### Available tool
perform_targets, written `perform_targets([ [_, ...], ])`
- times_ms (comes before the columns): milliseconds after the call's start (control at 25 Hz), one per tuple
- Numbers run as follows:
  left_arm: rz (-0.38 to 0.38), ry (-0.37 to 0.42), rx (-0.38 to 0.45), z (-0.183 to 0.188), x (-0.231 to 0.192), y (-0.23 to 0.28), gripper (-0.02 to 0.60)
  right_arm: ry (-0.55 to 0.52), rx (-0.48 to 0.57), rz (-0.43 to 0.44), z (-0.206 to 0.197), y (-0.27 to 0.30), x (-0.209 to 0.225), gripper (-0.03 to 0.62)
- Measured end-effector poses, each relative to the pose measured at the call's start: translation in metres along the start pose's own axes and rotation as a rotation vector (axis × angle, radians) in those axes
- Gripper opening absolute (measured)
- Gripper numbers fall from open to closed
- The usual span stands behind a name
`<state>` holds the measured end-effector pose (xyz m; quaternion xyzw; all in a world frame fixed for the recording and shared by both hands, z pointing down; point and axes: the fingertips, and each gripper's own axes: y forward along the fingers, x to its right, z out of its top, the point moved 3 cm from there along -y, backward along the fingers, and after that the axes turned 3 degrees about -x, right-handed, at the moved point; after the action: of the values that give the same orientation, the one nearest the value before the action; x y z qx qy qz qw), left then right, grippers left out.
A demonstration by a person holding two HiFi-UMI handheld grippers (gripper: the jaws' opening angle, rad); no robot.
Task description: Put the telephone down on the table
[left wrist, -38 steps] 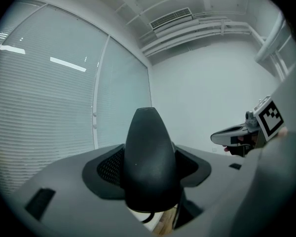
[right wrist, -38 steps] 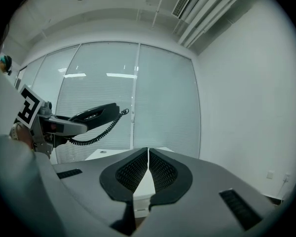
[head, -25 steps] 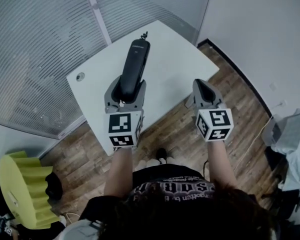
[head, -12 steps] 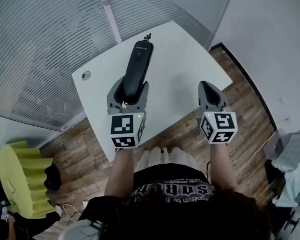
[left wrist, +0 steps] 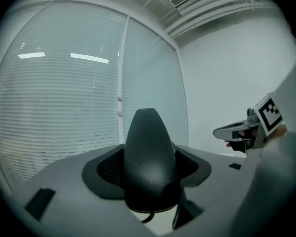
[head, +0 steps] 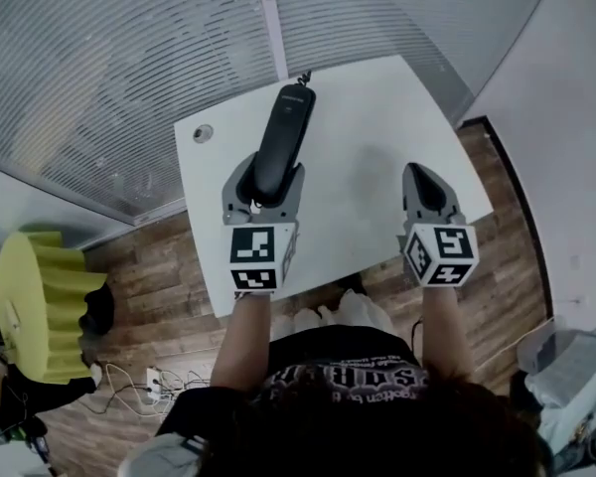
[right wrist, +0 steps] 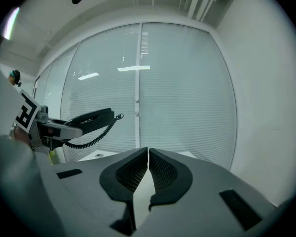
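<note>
Left gripper (head: 266, 175): jaws pinch the black telephone handset (head: 284, 135), held above the white worktop (head: 368, 117), coiled cord (right wrist: 91, 136) hanging. Right gripper (head: 423, 175): jaws pressed together, nothing between.

right gripper (right wrist: 148, 151): jaws together, empty | left gripper (right wrist: 64, 128) grips telephone (right wrist: 91, 117), coiled cord (right wrist: 96, 135) hanging | blinds (right wrist: 187, 93) behind

Slatted blinds (head: 99, 58) fill the upper left; a white desk (head: 377, 117) stands on wood floor (head: 149, 276), yellow chair (head: 35, 301) lower left.
</note>
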<state>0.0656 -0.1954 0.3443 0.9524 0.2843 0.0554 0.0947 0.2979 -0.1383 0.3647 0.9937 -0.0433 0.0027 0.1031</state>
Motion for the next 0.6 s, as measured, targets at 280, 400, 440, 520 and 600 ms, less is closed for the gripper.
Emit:
perform_targets([
  [280, 0.159, -0.047, -0.012, 0.015, -0.036, 0.032, 0.268, -0.053, -0.01, 0.158, 0.033, 0.086, 0.006, 0.031],
  [400, 0.225, -0.068, -0.016, 0.013, -0.05, 0.037, 0.268, -0.074, -0.017, 0.222, 0.037, 0.115, 0.002, 0.031],
  [440, 0.247, -0.075, -0.017, 0.013, -0.056, 0.038, 0.268, -0.082, -0.02, 0.243, 0.04, 0.125, -0.001, 0.031],
  [520, 0.294, -0.088, -0.019, 0.013, -0.067, 0.041, 0.268, -0.095, -0.023, 0.287, 0.046, 0.144, -0.007, 0.031],
  [600, 0.336, -0.101, -0.025, 0.013, -0.075, 0.042, 0.268, -0.104, -0.023, 0.33, 0.051, 0.159, -0.013, 0.031],
])
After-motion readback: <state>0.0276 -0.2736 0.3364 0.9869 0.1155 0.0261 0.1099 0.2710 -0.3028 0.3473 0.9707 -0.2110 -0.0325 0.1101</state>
